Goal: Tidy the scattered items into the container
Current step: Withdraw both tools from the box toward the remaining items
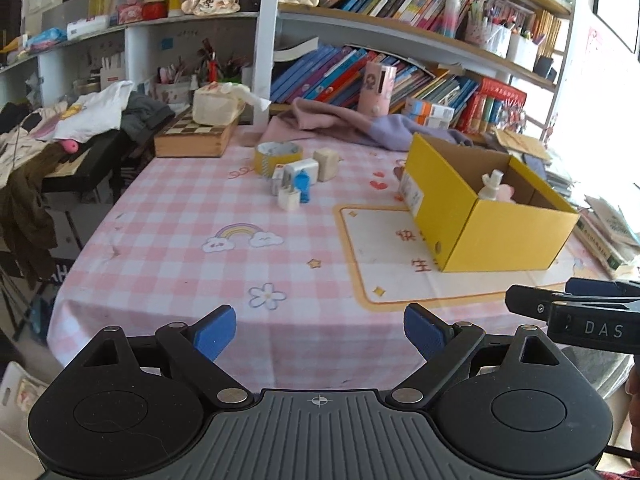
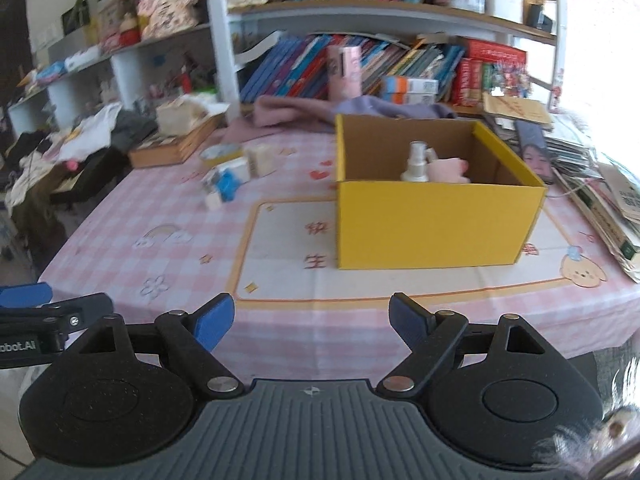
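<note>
Both tools spread, empty: left tool (image 1: pixel 319 330), right tool (image 2: pixel 311 319). Risk: toppling small blue-white plug cluster (image 1: pixel 294 184) w/ hasty grab beside yellow cardboard box (image 2: pixel 436 220).

Your tabletop (image 1: pixel 172 240) wears a pink checked cloth. On it, right, sits the yellow box (image 1: pixel 492 236); far left of it cluster a tape roll (image 1: pixel 278 156), white chargers (image 1: pixel 298 172) and a blue piece (image 1: pixel 303 186). A chessboard case (image 1: pixel 194 136) lies far left.

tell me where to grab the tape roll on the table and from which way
Probably best on the tape roll is its near wall, one finger inside the hole and one outside, coming from above. It lies flat with the hole up, and the white plugs crowd its near right side, so favour the left.
</note>
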Tool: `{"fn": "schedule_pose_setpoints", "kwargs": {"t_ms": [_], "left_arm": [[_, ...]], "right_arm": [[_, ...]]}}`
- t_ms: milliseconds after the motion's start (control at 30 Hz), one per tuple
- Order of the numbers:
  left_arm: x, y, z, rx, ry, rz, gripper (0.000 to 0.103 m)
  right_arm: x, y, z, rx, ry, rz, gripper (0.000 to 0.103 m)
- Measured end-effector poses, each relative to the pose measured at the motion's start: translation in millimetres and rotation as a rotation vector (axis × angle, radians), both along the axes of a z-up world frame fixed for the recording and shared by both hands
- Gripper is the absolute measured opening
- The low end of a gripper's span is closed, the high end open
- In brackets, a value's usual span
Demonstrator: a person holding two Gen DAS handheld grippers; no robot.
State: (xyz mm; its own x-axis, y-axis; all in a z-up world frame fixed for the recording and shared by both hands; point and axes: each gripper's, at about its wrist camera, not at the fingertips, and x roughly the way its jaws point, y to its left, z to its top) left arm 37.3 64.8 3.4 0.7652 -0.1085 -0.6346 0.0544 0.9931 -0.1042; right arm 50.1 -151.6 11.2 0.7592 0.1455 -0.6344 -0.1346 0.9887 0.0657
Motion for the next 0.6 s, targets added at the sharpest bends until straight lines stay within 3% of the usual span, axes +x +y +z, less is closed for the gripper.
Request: {"fn": "schedule_pose_setpoints", "kwargs": {"t_ms": [600], "left_arm": [[5,21,-5,0.036,0.031,0.01,0.097]], "right_arm": [[10,35,-1,-0.035,0.031,0.081,0.086]]}}
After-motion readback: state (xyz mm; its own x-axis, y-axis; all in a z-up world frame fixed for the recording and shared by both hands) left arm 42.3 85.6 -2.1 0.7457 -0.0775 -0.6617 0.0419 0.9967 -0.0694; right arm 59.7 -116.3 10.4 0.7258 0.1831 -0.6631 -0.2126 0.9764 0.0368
